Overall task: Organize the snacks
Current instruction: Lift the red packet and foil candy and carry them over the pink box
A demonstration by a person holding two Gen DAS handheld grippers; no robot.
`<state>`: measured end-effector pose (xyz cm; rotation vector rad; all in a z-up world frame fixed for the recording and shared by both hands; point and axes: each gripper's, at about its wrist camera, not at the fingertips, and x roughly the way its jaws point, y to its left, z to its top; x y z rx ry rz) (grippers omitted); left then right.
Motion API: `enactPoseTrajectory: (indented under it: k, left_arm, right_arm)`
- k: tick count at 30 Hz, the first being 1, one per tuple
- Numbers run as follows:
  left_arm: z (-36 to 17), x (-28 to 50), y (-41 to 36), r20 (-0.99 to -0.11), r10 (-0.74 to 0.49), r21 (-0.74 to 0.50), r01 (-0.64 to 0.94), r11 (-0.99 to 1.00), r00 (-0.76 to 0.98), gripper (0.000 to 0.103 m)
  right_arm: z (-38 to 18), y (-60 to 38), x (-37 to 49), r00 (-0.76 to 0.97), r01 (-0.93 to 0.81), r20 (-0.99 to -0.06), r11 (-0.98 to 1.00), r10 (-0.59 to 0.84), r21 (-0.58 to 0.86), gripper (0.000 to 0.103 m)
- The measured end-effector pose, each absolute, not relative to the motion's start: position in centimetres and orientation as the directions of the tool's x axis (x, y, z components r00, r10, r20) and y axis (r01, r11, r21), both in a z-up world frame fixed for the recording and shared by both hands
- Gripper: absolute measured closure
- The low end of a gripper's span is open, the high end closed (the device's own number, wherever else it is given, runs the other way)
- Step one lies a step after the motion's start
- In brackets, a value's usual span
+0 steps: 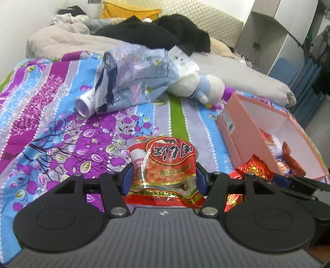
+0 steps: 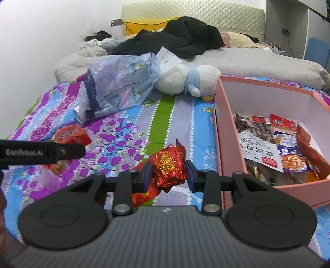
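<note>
A floral bedsheet [image 2: 127, 132] in purple, blue, grey and green stripes covers the near part of the bed, and several things crowd it beyond the grippers: one crinkled translucent blue plastic bag [image 2: 121, 86] lying on its side, with one white cylindrical tube [image 1: 84, 104] poking out from under it in the left wrist view, and just beside the bag one soft white plush toy [image 2: 185, 81] with a pale blue band round its neck. Farther back lie one heap of black clothing [image 2: 175, 41], a yellow pillow [image 2: 144, 24] and a quilted headboard [image 2: 191, 16]. One rigid pink cardboard box [image 2: 222, 127], open-topped with a white inside, sits on the sheet at the right; it holds several flat, glossy snack packets [image 2: 266, 148], too overlapped to count exactly. The left gripper [image 1: 164, 175] is clamped with its blue pads on the two sides of one red peanut snack bag [image 1: 165, 167], a shiny plastic pouch with a clear window showing round orange pieces, held above the sheet to the left of the box. The right gripper [image 2: 167, 172] stands narrow, its pads pressed on one red foil-wrapped candy [image 2: 168, 167], a crumpled lump with gold print and twisted ends, held over the sheet just left of the box wall. Between the plush toy's side of the bed and the box nothing blocks the open top.
</note>
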<state>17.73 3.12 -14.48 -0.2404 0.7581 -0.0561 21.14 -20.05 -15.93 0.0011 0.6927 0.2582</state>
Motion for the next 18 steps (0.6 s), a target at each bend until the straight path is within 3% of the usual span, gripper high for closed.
enactPoseTrajectory:
  k: [18]
  left_arm:
    - [-7.4, 15.1, -0.6, -0.619, -0.205, -0.268, 0.042, 0.962, 0.758, 0.038]
  right_arm:
    - [-10.5, -23.1, 17.7, 0.766, -0.209, -0.595, 0.969, 0.244, 0.129, 0.066]
